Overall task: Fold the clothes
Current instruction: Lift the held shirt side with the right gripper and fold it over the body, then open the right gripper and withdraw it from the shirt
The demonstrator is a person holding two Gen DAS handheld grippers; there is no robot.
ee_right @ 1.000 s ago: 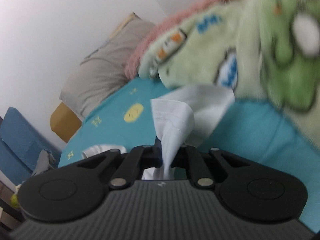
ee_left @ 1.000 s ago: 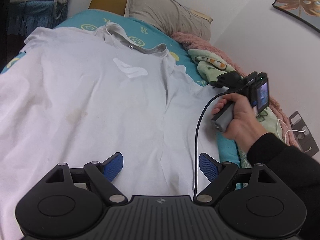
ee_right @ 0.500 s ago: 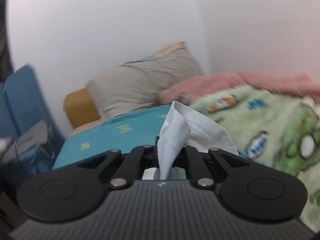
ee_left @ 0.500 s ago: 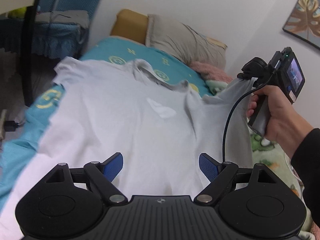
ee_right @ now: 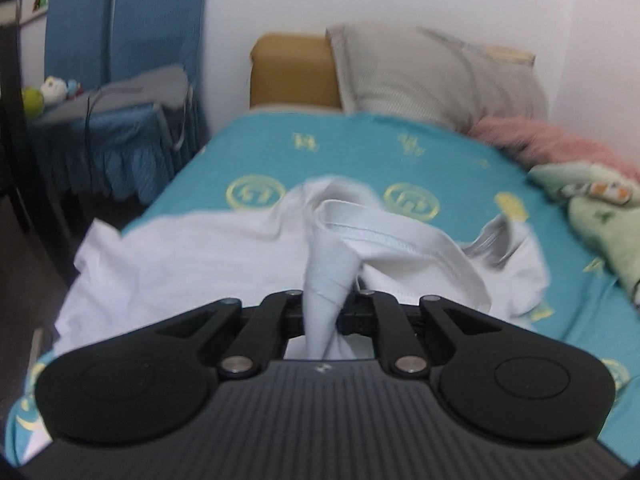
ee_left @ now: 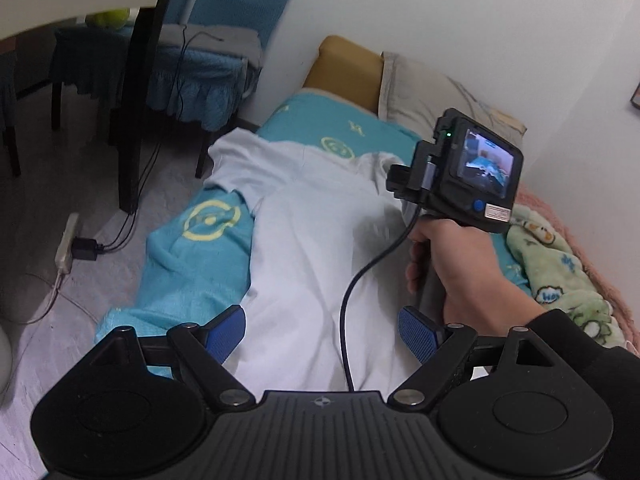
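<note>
Swept across from three o'clock, the right claw (ee_right: 326, 306), jaws starting to open, pinches the white cotton T-shirt's (ee_left: 316, 240) sleeve over its body on the teal bed (ee_right: 352, 152), folding it inward; left claw (ee_left: 320, 332) hovers open at six o'clock.

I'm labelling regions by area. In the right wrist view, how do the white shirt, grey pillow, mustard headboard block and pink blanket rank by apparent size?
1. white shirt, though it lies nearest the camera
2. grey pillow
3. mustard headboard block
4. pink blanket, partly cut off

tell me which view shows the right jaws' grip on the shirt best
Right wrist view: the right gripper pinches a bunched sleeve hem of the white shirt, jaws opening. The left wrist view shows only its rear, jaws hidden.
</note>
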